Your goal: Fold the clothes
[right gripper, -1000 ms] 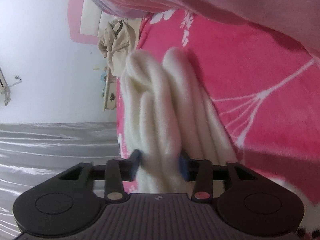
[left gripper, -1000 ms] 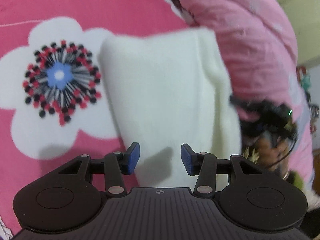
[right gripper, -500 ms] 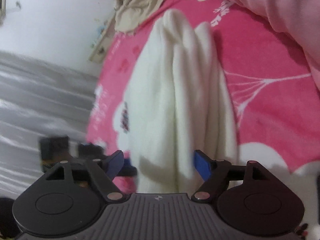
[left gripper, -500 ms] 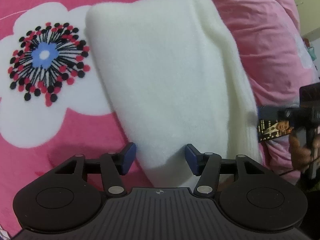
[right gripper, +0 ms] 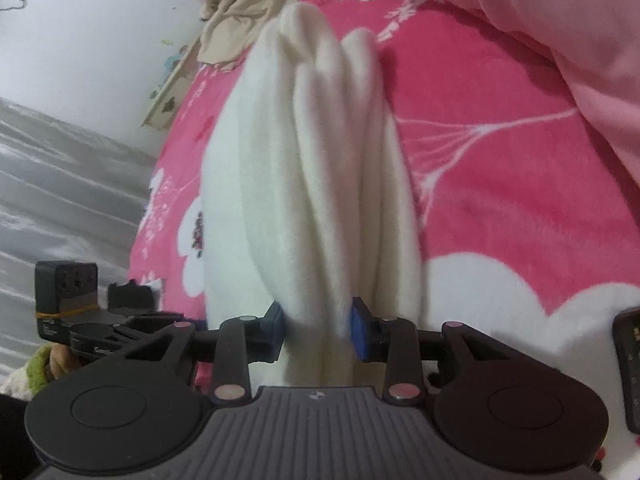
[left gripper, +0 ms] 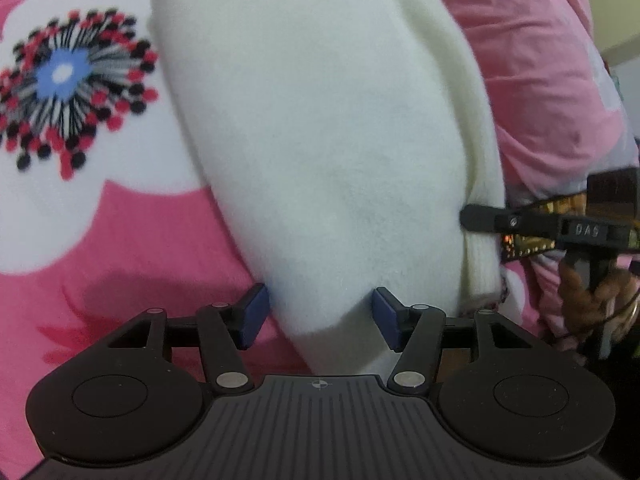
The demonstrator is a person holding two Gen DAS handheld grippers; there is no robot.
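The biggest thing I see is one bed cover of hot-pink fleece printed with white flowers point(left gripper: 120, 240), filling both wrist views. On it, in the left view, I count one large white bloom with a blue centre and a ring of black and red dots point(left gripper: 68, 92). Along the far side lies one pale pink quilt, bunched in a long ridge point(left gripper: 540, 80).

On the cover lies the single task item, one cream-white fleecy garment folded into a thick pad point(left gripper: 328, 140). From the right wrist I look at its end and count roughly four rounded layers stacked side by side point(right gripper: 320, 160).

Beyond the bed, in the right view, I see one heap of beige clothing point(right gripper: 240, 12) near a white wall.

My left gripper point(left gripper: 318, 316) sits at the near corner of the garment. Its jaws have just been closing, with the corner between the two blue pads; the right pad touches the cloth, the left seems just clear of it, so I read it as not yet clamped.

My right gripper point(right gripper: 318, 330) has also just been closing its jaws, and they now pinch a middle fold of the garment's end. One hand point(left gripper: 592, 300) holds that gripper at the right edge of the left view.
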